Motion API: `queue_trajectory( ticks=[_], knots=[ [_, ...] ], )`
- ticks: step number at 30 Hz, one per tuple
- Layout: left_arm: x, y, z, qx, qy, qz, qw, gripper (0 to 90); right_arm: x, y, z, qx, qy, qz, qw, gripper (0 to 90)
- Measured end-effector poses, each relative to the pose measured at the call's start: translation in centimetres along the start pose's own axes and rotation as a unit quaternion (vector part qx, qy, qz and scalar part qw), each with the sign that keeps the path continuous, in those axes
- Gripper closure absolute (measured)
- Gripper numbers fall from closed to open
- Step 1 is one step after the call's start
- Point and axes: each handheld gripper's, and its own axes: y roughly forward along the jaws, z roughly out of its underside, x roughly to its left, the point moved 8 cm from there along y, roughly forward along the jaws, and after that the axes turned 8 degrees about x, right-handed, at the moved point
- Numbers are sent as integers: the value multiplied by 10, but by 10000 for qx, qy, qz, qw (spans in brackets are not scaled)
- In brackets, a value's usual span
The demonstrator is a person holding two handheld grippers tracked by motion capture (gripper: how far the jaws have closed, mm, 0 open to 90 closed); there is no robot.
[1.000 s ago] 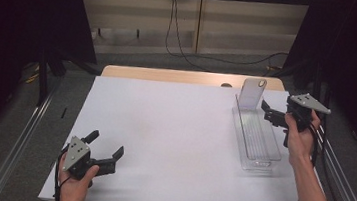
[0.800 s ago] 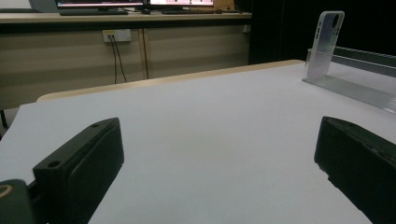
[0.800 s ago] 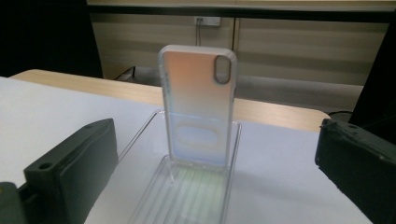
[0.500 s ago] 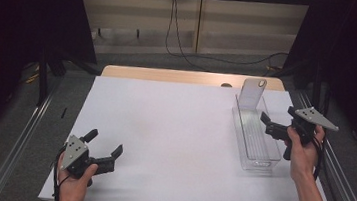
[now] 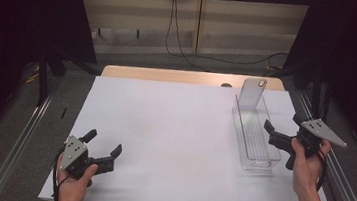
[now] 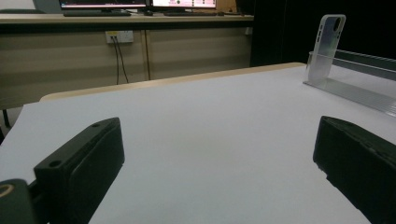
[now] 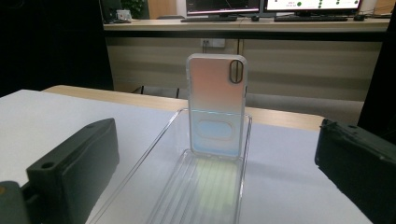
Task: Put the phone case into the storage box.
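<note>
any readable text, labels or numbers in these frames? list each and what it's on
None can be read.
Monitor screens on the far desk: coloured lines and dots, too small and blurred.
Phone case standing in the clear tray: an oval outline, no lettering.
Wall socket plate: no legible marking.

a phone case (image 5: 251, 92) stands upright in the clear tray (image 5: 255, 141), the open-jawed right gripper (image 5: 277, 137) just beside it.

Left tongs (image 5: 102, 147) and right tongs (image 5: 267, 131) gape empty.
</note>
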Motion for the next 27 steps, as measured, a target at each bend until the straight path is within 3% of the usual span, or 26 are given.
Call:
queue_trajectory(
  ticks=[14,27],
  knots=[
    [1,-2,0,-23,-43,-12,10000,20,6,-28,19,-49,-40,150,9999,0],
    [2,-6,3,52,46,-30,10000,20,17,-53,39,-26,-76,7,10000,0]
  ],
)
